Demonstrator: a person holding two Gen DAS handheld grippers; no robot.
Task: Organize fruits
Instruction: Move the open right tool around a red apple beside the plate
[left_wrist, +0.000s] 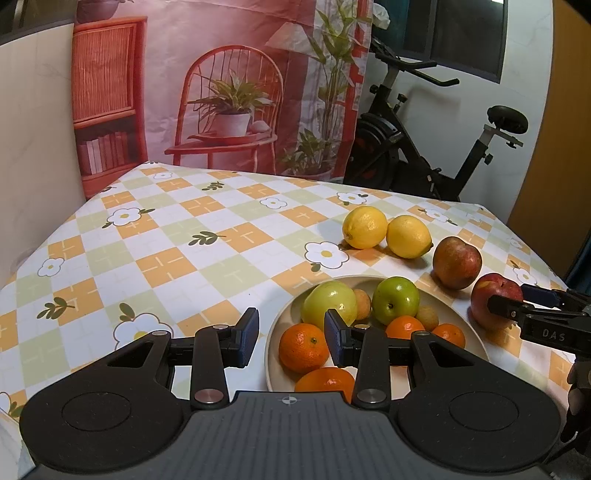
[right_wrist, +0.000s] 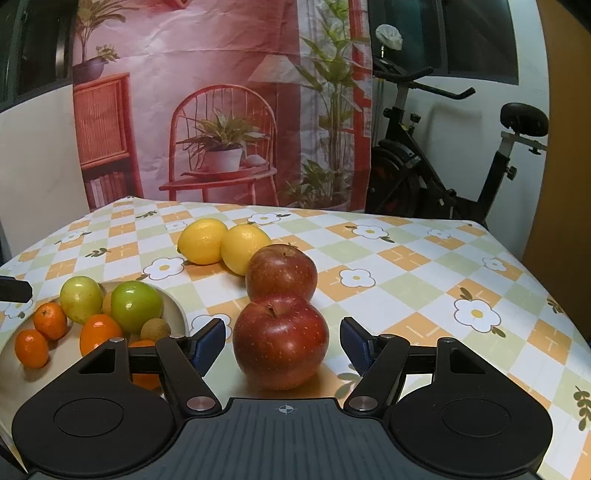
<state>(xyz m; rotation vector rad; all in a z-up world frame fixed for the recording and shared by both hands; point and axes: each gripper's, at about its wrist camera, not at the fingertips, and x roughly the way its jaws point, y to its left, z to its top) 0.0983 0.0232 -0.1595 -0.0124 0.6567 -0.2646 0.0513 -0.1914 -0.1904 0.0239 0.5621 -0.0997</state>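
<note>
My right gripper (right_wrist: 282, 345) straddles the near glossy red apple (right_wrist: 280, 341), jaws spread with pads clear of the skin, probably lined up for a pick. The apple sits on the checked floral tablecloth (right_wrist: 406, 266), beside the round beige plate (left_wrist: 280, 373) of fruit. Left gripper (left_wrist: 291, 338) hovers empty, narrowly parted. Lettering "DAS" on the right gripper.

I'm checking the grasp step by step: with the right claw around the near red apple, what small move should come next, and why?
Probably close the right claw on the near red apple. The apple sits on the tablecloth between the two pads, with a gap showing on each side, so nothing grips it yet. The plate to its left already holds other fruit.
</note>
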